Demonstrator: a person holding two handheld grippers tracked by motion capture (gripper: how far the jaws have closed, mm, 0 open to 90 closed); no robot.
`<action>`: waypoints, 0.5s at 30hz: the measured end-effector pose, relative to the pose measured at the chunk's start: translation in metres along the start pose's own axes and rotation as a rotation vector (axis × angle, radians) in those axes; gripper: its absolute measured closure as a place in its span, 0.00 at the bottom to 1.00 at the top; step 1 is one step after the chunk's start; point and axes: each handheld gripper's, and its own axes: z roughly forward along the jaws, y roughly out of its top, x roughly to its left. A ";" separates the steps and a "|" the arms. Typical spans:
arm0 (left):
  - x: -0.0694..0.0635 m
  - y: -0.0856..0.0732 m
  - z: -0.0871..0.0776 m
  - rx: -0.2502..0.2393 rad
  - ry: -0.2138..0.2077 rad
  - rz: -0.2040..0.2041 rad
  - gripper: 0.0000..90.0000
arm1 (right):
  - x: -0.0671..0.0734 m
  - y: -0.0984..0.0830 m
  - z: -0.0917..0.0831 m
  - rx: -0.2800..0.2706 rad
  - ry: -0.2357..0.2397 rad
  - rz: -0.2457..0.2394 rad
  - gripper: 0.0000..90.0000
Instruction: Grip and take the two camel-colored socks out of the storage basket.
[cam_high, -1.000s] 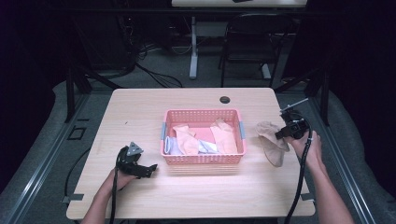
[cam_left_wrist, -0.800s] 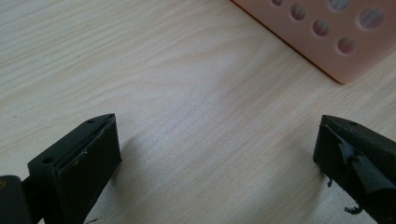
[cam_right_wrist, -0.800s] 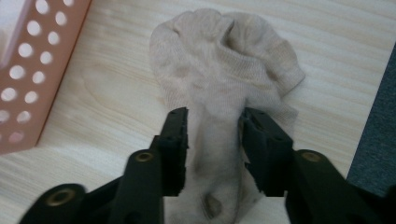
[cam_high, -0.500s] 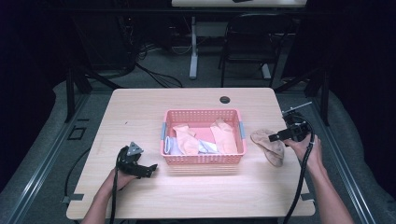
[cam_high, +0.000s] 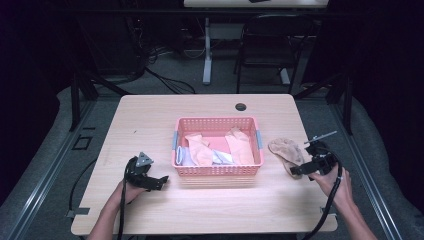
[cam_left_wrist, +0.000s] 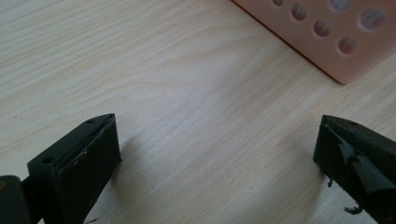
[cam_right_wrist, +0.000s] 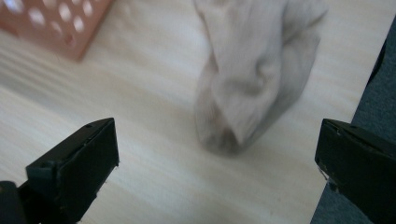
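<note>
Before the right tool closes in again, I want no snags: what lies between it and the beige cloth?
Only bare table, seen in the right gripper view between the right tool and cloth.

Sock (cam_right_wrist: 254, 79) blurred, top cut off; basket (cam_left_wrist: 322, 32) mostly out of frame

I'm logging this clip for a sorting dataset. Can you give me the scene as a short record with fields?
Surface: light wooden table
Container: pink perforated plastic basket, mid-table, holding several pale garments
Loose item: crumpled beige sock, on the table right of the basket
Right gripper: jaws just opened, wide, sock lying free ahead of them
Left gripper: open, nothing between its jaws, near the basket's corner
</note>
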 end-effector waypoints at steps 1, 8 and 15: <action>0.000 0.000 0.000 0.000 0.000 0.000 0.00 | 0.000 0.000 0.000 0.000 0.000 0.000 0.00; 0.000 0.000 0.000 -0.001 0.000 0.000 0.00 | -0.005 -0.021 0.006 0.059 -0.026 0.005 0.00; 0.000 0.000 0.000 -0.001 0.000 0.000 0.00 | -0.009 -0.021 0.007 0.071 -0.042 0.010 0.00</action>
